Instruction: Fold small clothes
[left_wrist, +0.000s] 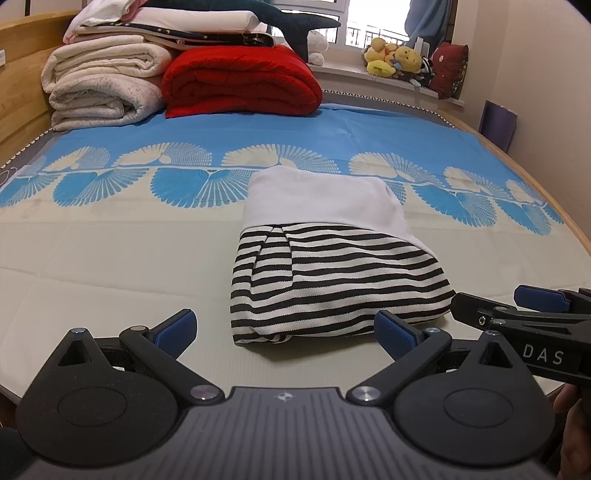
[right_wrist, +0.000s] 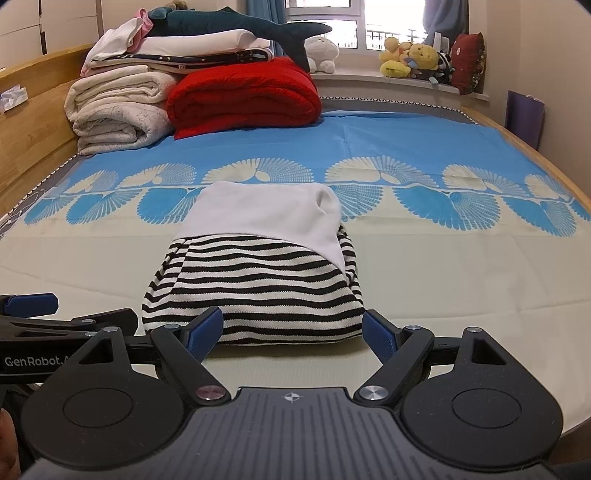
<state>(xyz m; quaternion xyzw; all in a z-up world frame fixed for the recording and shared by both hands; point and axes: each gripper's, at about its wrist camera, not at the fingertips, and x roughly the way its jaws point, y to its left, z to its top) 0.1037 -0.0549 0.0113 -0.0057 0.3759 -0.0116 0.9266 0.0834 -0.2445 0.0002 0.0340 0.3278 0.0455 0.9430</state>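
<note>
The folded garment (left_wrist: 332, 258) lies flat on the bed sheet (left_wrist: 110, 251), a compact bundle with a black-and-white striped half nearest the cameras and a plain white half (left_wrist: 321, 199) folded over its far end; a pleat runs down the stripes at the bundle's 10 o'clock corner.

Seen from the left wrist, the garment sits at 12 to 1 o'clock of the left gripper (left_wrist: 284, 332); its near edge falls between the two blue pads, closer to the right-hand pad, and neither pad presses on the cloth — the jaws stand wide with nothing in them. At 3 o'clock in that view the right gripper (left_wrist: 517, 306) reaches in from the side, its tip just beside the garment's near right corner.

Seen from the right wrist, the garment (right_wrist: 255, 288) lies dead ahead at 12 o'clock of the right gripper (right_wrist: 293, 332); the striped near edge spans almost the whole gap between the pads, which flank its corners without clamping — spread wide, empty. The left gripper (right_wrist: 55, 314) shows at 9 o'clock.

Farther out, at 11 o'clock, a red quilt (right_wrist: 243, 96) lies beside rolled white blankets (right_wrist: 118, 107); a plush shark (right_wrist: 236, 27) rests on the stack; soft toys (right_wrist: 410, 59) line the windowsill at 1 o'clock.
</note>
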